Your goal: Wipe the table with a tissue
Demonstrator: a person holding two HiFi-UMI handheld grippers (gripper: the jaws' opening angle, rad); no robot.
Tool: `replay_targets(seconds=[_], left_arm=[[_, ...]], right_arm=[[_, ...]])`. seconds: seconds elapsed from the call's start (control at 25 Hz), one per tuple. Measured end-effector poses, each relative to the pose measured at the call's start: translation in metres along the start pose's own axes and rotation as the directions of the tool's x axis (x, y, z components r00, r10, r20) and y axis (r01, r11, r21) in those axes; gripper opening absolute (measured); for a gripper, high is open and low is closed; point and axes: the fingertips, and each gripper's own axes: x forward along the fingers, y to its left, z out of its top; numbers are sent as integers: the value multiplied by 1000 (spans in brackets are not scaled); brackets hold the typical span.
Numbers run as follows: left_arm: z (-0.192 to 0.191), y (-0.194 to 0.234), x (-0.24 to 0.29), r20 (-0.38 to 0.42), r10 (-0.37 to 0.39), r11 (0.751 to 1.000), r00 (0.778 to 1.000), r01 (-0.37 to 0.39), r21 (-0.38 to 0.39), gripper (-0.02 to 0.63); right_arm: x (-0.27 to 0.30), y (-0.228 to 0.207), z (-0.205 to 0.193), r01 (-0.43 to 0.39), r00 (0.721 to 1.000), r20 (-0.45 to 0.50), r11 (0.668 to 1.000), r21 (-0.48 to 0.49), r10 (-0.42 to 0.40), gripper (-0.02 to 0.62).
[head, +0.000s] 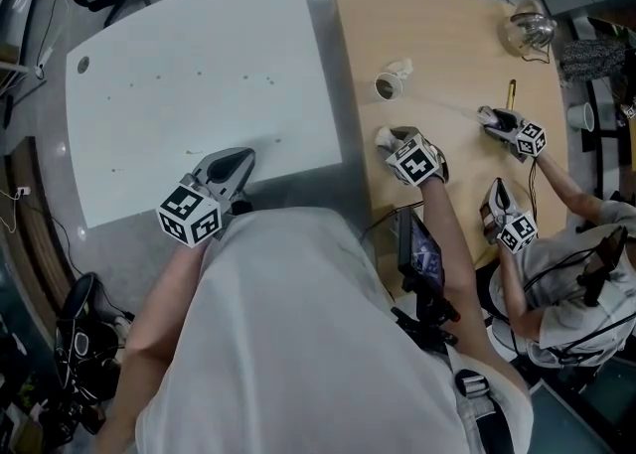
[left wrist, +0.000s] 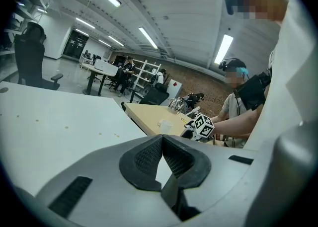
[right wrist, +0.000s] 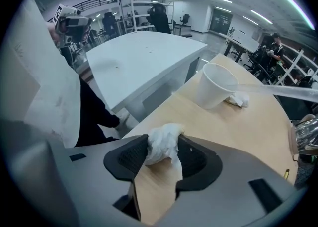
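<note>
My right gripper (head: 390, 137) points down at the near left part of the wooden table (head: 447, 35). In the right gripper view its jaws (right wrist: 163, 142) are shut on a crumpled white tissue (right wrist: 164, 146), which fills the gap between both pads and hangs just over the wood. In the head view that tissue (head: 381, 137) shows as a white bit at the gripper's tip. My left gripper (head: 241, 156) hovers over the near edge of the white table (head: 179, 35), shut and empty, its fingertips (left wrist: 162, 137) meeting.
A paper cup (head: 387, 85) lies beyond the right gripper with another tissue (head: 401, 68) beside it. Small specks (head: 199, 73) dot the white table. A second person at the right holds two grippers (head: 517, 132) over the wooden table. A glass item (head: 527, 30) and a pen (head: 512, 94) lie farther back.
</note>
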Motion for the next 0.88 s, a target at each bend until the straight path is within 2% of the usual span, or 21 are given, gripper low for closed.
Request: replay_targets(seconds=[0.24,0.48,0.64,0.88], left_arm=[[-2,-7,-4,4,6,1000,1000,-6,9,6],[-7,-14,-10,15,15,1000,1000,-15,12,6],[-11,-18,-12,24,30,1000,999,-30,7,6],[-24,-22,-22,28,76,997,997,-76,-16,6]], right_arm=[[-8,-1,6,28,999,43,999,32,-30,158],[-31,7,29,12,985,172,995,98,-29,156],[-48,25,60,-63,951,307,989,137,18,156],[-58,66,106,-229,871,473,963,145,136,156]])
